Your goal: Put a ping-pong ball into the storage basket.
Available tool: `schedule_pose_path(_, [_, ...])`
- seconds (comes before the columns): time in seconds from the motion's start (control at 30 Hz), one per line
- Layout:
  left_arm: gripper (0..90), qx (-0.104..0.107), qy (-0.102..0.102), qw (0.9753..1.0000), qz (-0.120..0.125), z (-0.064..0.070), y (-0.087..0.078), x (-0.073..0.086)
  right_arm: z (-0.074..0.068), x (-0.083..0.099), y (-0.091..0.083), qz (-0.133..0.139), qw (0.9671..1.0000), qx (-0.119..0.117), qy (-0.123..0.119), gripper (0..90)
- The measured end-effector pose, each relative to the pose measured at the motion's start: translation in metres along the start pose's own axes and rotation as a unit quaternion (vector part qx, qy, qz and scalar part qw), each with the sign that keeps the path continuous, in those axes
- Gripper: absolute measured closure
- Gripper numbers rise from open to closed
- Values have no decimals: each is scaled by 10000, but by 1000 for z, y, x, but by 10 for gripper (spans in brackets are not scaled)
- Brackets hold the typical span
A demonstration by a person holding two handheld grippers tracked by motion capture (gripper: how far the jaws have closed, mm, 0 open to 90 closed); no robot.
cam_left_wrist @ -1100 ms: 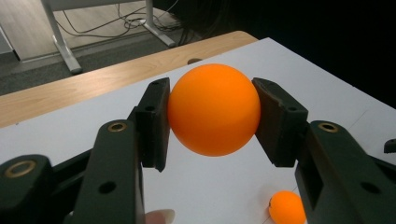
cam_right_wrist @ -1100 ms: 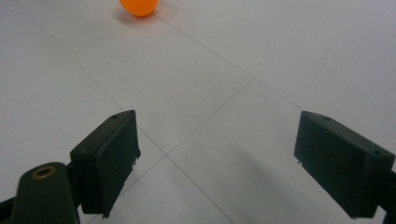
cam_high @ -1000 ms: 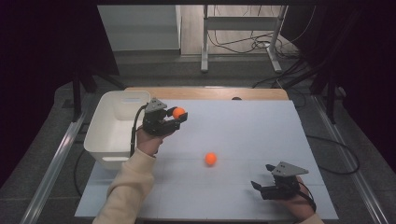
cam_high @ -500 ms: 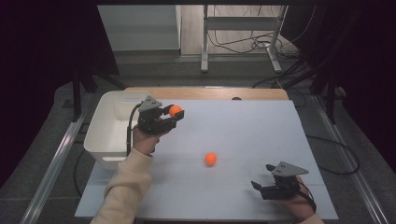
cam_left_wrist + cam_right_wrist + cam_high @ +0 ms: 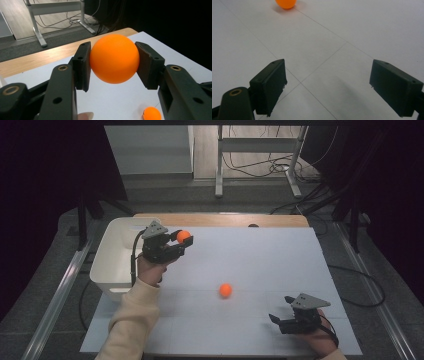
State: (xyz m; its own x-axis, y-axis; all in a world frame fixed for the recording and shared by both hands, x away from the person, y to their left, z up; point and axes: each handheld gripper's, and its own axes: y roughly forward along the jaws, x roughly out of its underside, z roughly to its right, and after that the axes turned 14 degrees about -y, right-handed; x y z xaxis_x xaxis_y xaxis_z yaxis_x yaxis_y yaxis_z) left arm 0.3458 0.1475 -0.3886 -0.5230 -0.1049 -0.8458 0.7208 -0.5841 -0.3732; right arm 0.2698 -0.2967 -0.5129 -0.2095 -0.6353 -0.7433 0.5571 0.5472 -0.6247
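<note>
My left gripper (image 5: 182,240) is shut on an orange ball (image 5: 183,236), held above the table just right of the white bin (image 5: 116,251). In the left gripper view the ball (image 5: 114,58) sits squeezed between both pads (image 5: 84,65). A second orange ball (image 5: 225,290) lies on the white table near its middle; it also shows low in the left gripper view (image 5: 152,113) and at the top of the right gripper view (image 5: 286,3). My right gripper (image 5: 275,320) rests open near the front right of the table, nothing between its jaws (image 5: 328,85).
The white tabletop (image 5: 260,255) has a wooden strip (image 5: 220,220) along its far edge. Behind the table stand a metal frame's legs (image 5: 218,165) with cables (image 5: 260,167) on the floor. Metal rails (image 5: 60,290) run along both sides.
My left gripper has carried its ball a little farther back and left, toward the bin. The right gripper and the loose ball have stayed put.
</note>
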Motion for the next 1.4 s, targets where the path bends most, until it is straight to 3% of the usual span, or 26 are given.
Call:
schedule_pose_path(0.87, [500,-94,-86,9998,168,-9,-13,-5,0,0,0,-22,10000,8,3,143])
schedule_pose_path(1.4, [503,-273,-89,9992,290,-15,-21,-8,0,1,0,-29,10000,22,-16,143])
